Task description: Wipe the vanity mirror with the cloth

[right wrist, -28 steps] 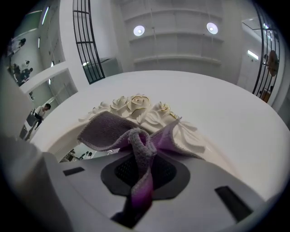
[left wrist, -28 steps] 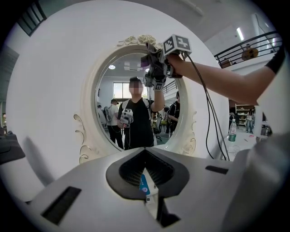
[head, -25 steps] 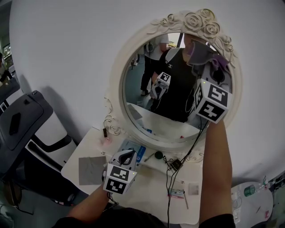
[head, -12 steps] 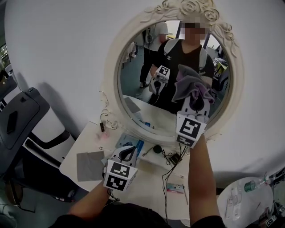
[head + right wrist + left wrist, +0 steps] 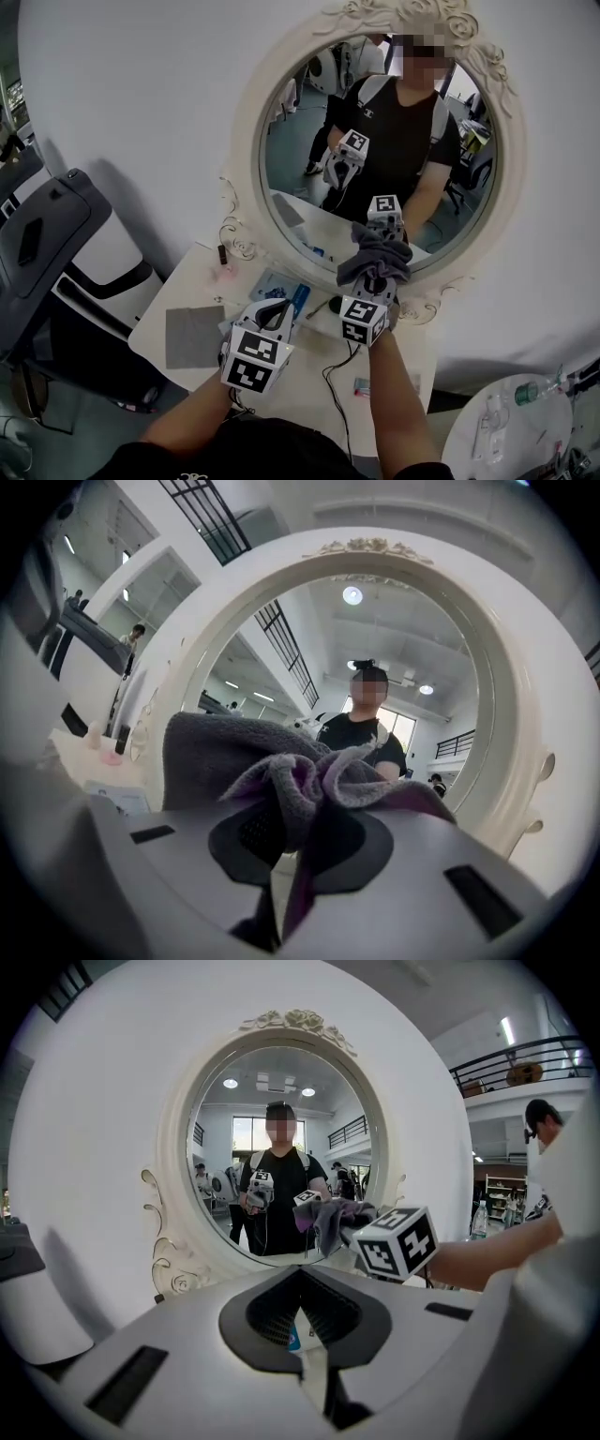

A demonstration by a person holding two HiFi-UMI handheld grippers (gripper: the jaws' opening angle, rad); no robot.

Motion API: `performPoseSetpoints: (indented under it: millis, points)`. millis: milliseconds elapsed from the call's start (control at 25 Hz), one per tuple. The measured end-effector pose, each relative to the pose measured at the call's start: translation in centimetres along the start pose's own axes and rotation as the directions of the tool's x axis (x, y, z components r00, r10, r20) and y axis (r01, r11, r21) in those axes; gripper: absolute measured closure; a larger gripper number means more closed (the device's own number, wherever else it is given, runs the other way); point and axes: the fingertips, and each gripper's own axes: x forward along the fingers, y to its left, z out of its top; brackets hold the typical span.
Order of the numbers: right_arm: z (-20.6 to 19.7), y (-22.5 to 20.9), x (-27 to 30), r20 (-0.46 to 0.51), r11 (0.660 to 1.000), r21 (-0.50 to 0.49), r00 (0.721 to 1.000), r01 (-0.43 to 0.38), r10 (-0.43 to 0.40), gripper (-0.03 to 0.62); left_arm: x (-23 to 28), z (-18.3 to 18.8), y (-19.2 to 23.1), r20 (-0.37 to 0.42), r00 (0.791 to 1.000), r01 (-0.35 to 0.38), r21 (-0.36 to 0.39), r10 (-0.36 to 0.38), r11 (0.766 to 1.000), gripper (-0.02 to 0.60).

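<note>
The oval vanity mirror [image 5: 300, 178] stands upright at the back of the tabletop [image 5: 300, 373]. Its long axis is vertical and its glass faces the person. The right claw [image 5: 377, 278] points up at the glass and is clamped on the bunched grey cloth [image 5: 375, 259], with purple folds spilling over its jaws. The wad sits against the lower glass, just above the bottom rim. The left claw [image 5: 272, 315] hangs low over the tabletop, aimed at the mirror, with its jaws together on nothing.

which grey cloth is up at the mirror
The bunched cloth in the right gripper, at the mirror's lower edge; the flat cloth lies on the table.
</note>
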Motion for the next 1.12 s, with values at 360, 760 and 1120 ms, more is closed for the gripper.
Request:
performPoseSetpoints:
  millis: [360,760,1120]
  points:
    - [-3.9,2.4,-0.1,-0.235,0.995,0.043,0.967,-0.086,0.094,0.548,-1.6,0.7,0.4,0.038,0.999,-0.015,0.010,0.015,1.000,0.581]
    - [30.9,-9.7,-2.6,0.414,0.988,0.141,0.910,-0.065,0.001,0.548,-2.7,0.7,1.7,0.068,0.997,-0.032,-0.019,0.033,0.999,0.581]
    - [44.1,-12.9,-0.4,0.515,0.987,0.006,0.846,0.159,-0.139,0.548,-3.2,0.3,2.3,0.049,0.998,-0.039,0.006,0.038,0.999,0.581]
